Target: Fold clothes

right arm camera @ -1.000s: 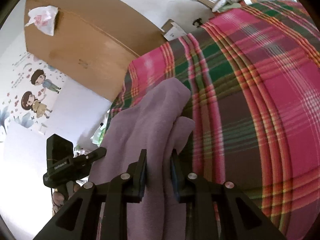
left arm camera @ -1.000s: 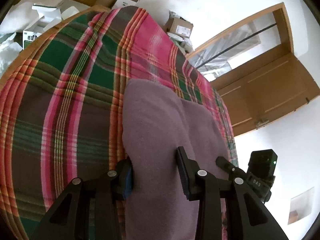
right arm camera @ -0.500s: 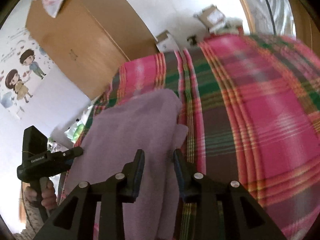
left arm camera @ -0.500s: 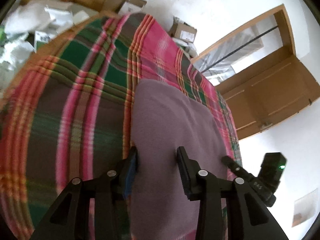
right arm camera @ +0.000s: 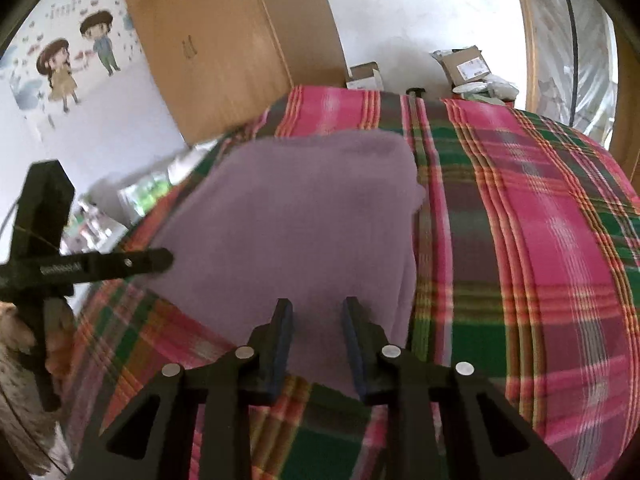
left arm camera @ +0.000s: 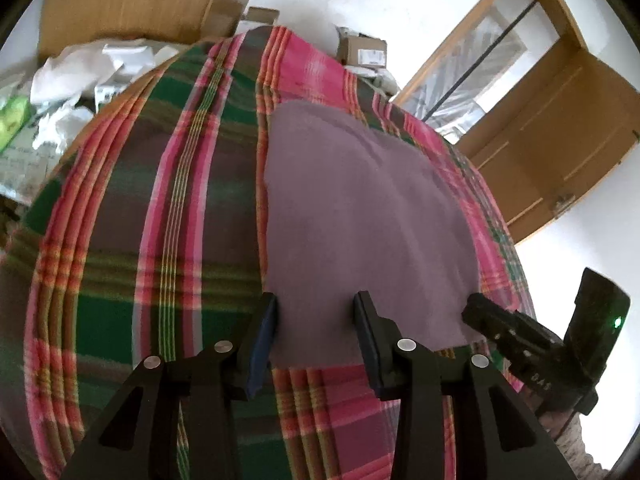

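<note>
Home bedroom, lived-in. Plaid blanket (right arm camera: 540,216) in pink, green and brown covering bed-like surface. Wooden wardrobe (right arm camera: 224,48) standing against white wall. Cartoon wall sticker (right arm camera: 76,60) of two children showing beside wardrobe. Cardboard boxes (right arm camera: 466,65) lying on floor near far edge of bed. Wooden door (left arm camera: 560,136) standing open next to glazed wooden frame. Crumpled white packaging (left arm camera: 92,68) piling up at bedside.
</note>
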Demonstrator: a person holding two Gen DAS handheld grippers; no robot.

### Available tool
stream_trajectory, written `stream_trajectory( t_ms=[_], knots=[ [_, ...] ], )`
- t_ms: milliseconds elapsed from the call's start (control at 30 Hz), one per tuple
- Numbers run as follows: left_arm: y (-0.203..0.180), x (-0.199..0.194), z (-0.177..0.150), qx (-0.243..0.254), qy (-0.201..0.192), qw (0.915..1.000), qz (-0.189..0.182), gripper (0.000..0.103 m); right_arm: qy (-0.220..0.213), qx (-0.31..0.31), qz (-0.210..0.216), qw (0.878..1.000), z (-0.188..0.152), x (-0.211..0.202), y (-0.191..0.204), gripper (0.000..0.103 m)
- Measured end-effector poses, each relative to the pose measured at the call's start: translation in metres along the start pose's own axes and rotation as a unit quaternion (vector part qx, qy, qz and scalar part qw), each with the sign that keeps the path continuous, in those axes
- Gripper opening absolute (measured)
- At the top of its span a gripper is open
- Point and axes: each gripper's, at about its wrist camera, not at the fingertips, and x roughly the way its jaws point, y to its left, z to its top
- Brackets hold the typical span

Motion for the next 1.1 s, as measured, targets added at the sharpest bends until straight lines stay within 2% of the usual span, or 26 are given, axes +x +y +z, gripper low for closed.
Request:
stream_trajectory(
  t_ms=[100, 300, 367, 500, 700, 767, 1000, 1100],
  knots=[
    [-0.001, 0.000, -0.005, 0.003, -0.001, 1.0000, 0.008, 0.042, 0.003, 0.010, -0.004, 1.000, -0.004, -0.005, -0.005, 0.019],
    [-0.008, -0.007, -0.015, -0.001, -0.010, 0.9994, 0.032, 0.042, 0.008, 0.021, -0.016, 1.000, -0.011, -0.017, 0.003, 0.020],
    [-0.014, -0.008, -0.021, 0.010, -0.015, 0.9985, 0.051, 0.042, 0.011, 0.019, -0.025, 0.999, -0.014, -0.020, 0.011, 0.022],
    [-0.027, -0.009, -0.035, 0.033, -0.017, 0.9960, 0.081, 0.042, 0.017, 0.013, -0.050, 0.999, -0.022, -0.022, 0.023, 0.041],
    [-0.043, -0.001, -0.058, 0.062, -0.034, 0.9878, 0.138, 0.042, 0.038, 0.006, -0.117, 0.992, -0.033, -0.018, 0.034, 0.056],
    [-0.047, -0.002, -0.064, 0.069, -0.041, 0.9857, 0.148, 0.042, 0.041, 0.010, -0.129, 0.991, -0.035, -0.017, 0.034, 0.060],
    [-0.058, 0.002, -0.071, 0.092, -0.057, 0.9765, 0.187, 0.042, 0.050, 0.024, -0.167, 0.984, -0.039, -0.014, 0.031, 0.063],
    [-0.061, 0.005, -0.073, 0.103, -0.063, 0.9719, 0.202, 0.042, 0.040, 0.026, -0.185, 0.982, -0.041, -0.014, 0.032, 0.072]
  ],
)
